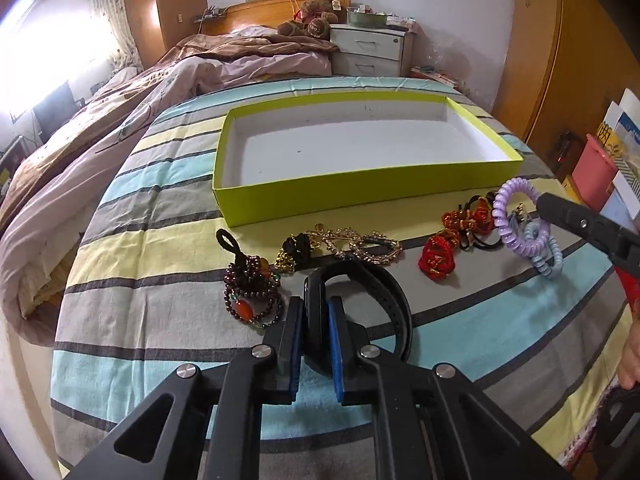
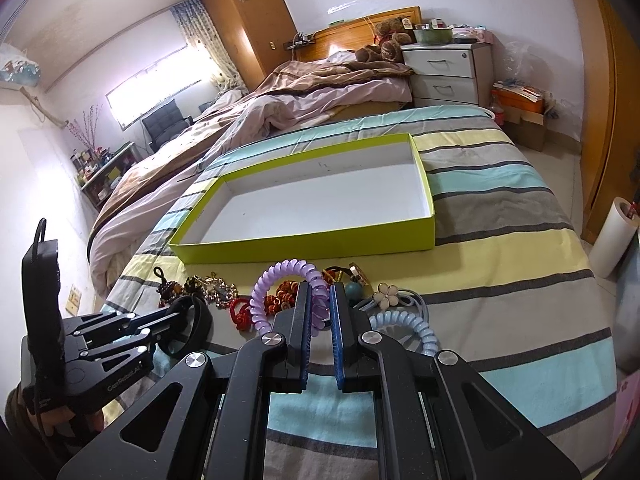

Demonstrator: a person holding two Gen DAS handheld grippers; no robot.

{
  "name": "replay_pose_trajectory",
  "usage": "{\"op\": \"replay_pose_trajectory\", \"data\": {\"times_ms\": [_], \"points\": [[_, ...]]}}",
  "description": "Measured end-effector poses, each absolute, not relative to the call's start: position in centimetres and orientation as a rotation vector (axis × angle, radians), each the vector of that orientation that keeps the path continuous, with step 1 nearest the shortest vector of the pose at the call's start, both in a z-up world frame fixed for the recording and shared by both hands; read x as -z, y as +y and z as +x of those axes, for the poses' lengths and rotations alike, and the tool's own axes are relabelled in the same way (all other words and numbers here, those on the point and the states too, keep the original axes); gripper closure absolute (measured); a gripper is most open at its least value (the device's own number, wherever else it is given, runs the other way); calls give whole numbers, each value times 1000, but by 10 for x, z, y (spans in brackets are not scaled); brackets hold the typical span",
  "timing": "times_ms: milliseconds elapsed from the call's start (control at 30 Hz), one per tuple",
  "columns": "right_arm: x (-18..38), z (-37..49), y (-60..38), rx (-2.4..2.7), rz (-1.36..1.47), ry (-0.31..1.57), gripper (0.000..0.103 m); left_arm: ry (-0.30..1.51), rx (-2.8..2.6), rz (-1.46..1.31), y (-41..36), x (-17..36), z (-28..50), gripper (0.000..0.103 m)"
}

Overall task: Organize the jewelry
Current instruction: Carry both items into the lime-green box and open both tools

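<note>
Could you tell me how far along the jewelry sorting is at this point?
Nothing is sorted yet: the green box is empty. In hand: the left gripper is shut on the black wristband, and the right gripper is shut on the purple coil tie. Left on the striped bedspread: the bead bracelet, gold chains, red knots and blue coil tie.
</note>
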State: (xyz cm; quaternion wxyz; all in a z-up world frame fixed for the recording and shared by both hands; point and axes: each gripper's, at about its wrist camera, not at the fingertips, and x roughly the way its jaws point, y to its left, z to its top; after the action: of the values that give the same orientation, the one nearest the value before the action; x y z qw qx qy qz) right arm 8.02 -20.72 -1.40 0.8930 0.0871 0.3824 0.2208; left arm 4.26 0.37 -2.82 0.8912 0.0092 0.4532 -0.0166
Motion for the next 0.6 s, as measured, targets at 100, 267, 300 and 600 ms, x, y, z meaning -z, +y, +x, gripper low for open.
{"op": "replay_pose_trajectory", "data": {"times_ms": [100,267,300,600], "points": [[13,78,-208,-453,185,792,94,919,37,5,6,22,38,91],[9,74,-207,-447,188,782,94,895,38,-10,8,12,32,91],[7,73,-207,-446,187,777,94,891,42,-13,8,9,30,91],[-11,74,-205,-429,176,737,94,832,29,-7,7,-21,31,91]]}}
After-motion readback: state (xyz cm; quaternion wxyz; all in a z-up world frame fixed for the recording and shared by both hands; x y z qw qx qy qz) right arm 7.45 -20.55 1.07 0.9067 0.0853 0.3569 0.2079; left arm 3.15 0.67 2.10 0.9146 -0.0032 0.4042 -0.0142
